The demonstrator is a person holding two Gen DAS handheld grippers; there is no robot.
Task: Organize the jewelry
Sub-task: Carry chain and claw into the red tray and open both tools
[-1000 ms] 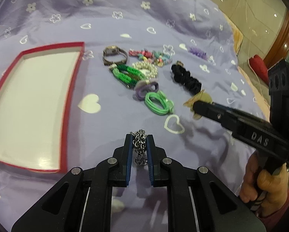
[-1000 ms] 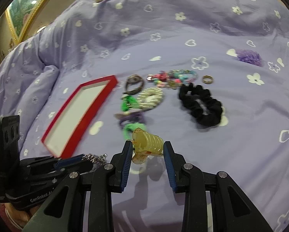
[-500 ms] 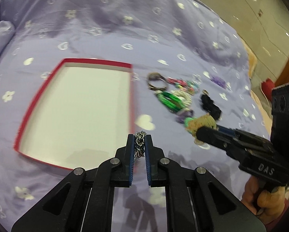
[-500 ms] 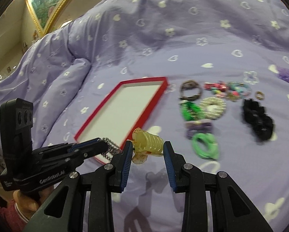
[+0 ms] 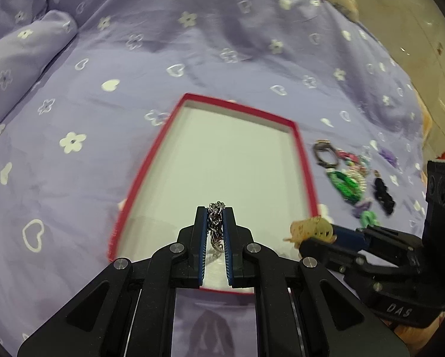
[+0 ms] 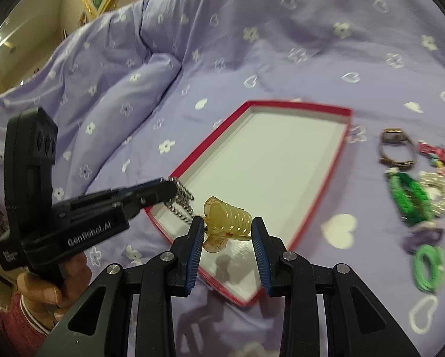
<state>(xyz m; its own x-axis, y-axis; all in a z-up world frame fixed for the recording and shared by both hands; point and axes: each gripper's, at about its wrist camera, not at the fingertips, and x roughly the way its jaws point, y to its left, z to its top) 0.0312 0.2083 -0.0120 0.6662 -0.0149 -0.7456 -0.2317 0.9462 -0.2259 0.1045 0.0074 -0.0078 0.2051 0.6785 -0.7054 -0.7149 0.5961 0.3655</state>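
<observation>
both claws have swung away from the heap of jewelry and across the purple bedspread [image 5: 192,59]; a second ago the red tray sat off to the side, now its near end lies right under the fingertips in both views.

the left claw [image 5: 216,223] is pinched almost fully together on a silver chain bracelet [image 5: 215,221], a loop of links standing out past the tips and the rest hanging between the blue pads, as the right wrist view shows [image 6: 180,199]. the narrow pinch suits a thin, slack chain that would slip from a looser hold.

the right claw [image 6: 228,232] stands at a moderate width, clamped across the body of a translucent yellow hair claw clip [image 6: 226,220]; the clip's own bulk sets that width.

the red tray [image 6: 308,214], a shallow box with a white floor and nothing in it yet, is evidently the collecting place, and both pieces are held above its near end, probably for dropping in together.

the rest waits on the bed right of the tray: a watch [image 6: 396,148], a green braided band [image 6: 410,196], a pearl bracelet [image 6: 438,190], a green hair tie [image 6: 429,267], a black scrunchie [image 5: 383,193].
</observation>
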